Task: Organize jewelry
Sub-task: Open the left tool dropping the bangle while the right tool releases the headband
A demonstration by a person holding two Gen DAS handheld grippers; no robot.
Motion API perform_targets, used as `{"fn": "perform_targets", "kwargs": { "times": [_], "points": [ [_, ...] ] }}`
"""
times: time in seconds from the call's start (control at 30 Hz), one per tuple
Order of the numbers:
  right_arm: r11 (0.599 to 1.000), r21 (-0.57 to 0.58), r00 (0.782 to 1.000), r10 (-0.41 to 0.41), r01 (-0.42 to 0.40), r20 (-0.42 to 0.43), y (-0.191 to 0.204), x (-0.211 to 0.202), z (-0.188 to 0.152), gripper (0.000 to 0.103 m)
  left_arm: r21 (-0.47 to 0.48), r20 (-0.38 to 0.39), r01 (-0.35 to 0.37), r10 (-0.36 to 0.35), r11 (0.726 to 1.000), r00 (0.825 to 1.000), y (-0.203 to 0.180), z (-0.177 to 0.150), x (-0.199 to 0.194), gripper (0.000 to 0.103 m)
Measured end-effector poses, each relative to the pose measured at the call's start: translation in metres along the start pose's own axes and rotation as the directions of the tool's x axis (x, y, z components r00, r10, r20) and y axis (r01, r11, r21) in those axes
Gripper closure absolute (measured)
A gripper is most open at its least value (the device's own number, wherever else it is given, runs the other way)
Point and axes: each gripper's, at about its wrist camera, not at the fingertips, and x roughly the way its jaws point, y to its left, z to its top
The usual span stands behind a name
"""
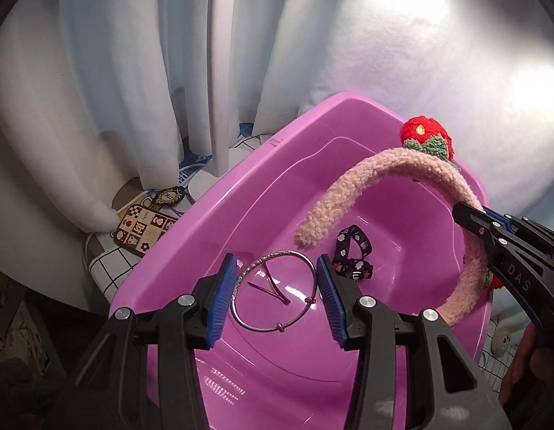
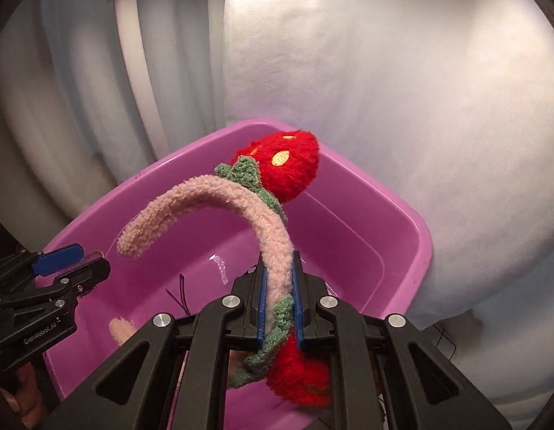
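Right gripper, clamped on fuzzy strawberry headband, should lower it toward basin floor's twelve o'clock; left gripper hangs apart, empty.

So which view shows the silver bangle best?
The left wrist view: the silver bangle lies whole on the floor of the purple tub, framed between the left tongs. The right wrist view shows nothing of it that I can make out; the fuzzy headband fills that area.
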Motion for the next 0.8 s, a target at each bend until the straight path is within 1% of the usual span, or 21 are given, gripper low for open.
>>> {"fn": "perform_targets", "kwargs": {
  "times": [0.17, 0.33, 0.43, 0.63, 0.67, 0.7, 0.73, 0.77, 0.8],
  "points": [
    [0.999, -0.038, 0.994, -0.024, 0.02, -0.102, 0.008, 0.027, 0.006, 0.091, 0.001, -0.065, 0.002, -0.002, 1.0, 0.998, 0.002, 0.002, 0.016, 0.058],
    [0.999, -0.035, 0.986, -0.025, 0.02, -0.163, 0.005, 0.042, 0.009, 0.091, -0.01, -0.108, -0.009, 0.008, 1.0, 0.994, 0.007, 0.004, 0.027, 0.058],
    [0.999, -0.037, 0.982, -0.026, 0.02, -0.188, 0.007, 0.051, 0.012, 0.091, -0.013, -0.109, -0.024, 0.023, 1.0, 0.994, 0.009, 0.004, 0.027, 0.059],
    [0.999, -0.032, 0.977, -0.026, 0.019, -0.211, 0.012, 0.055, 0.01, 0.09, -0.003, -0.13, -0.042, 0.041, 0.999, 0.991, 0.01, 0.004, 0.031, 0.057],
    [1.0, -0.026, 0.976, -0.02, 0.015, -0.215, 0.011, 0.06, 0.015, 0.087, -0.003, -0.133, -0.046, 0.045, 0.999, 0.99, 0.011, 0.003, 0.031, 0.054],
    [1.0, -0.024, 0.976, -0.02, 0.015, -0.216, 0.011, 0.06, 0.015, 0.082, 0.0, -0.134, -0.046, 0.046, 0.999, 0.99, 0.01, 0.003, 0.031, 0.051],
    [0.999, -0.028, 0.977, -0.036, 0.031, -0.208, 0.011, 0.06, 0.019, 0.064, 0.006, -0.136, -0.045, 0.045, 0.999, 0.99, 0.01, 0.002, 0.032, 0.049],
    [0.998, -0.034, 0.979, -0.056, 0.05, -0.196, 0.012, 0.058, 0.02, 0.048, 0.013, -0.137, -0.044, 0.045, 0.999, 0.989, 0.008, 0.002, 0.031, 0.045],
    [0.998, -0.038, 0.981, -0.062, 0.056, -0.186, 0.013, 0.056, 0.021, 0.047, 0.018, -0.139, -0.039, 0.041, 0.999, 0.989, 0.006, 0.001, 0.031, 0.041]
  ]
}}
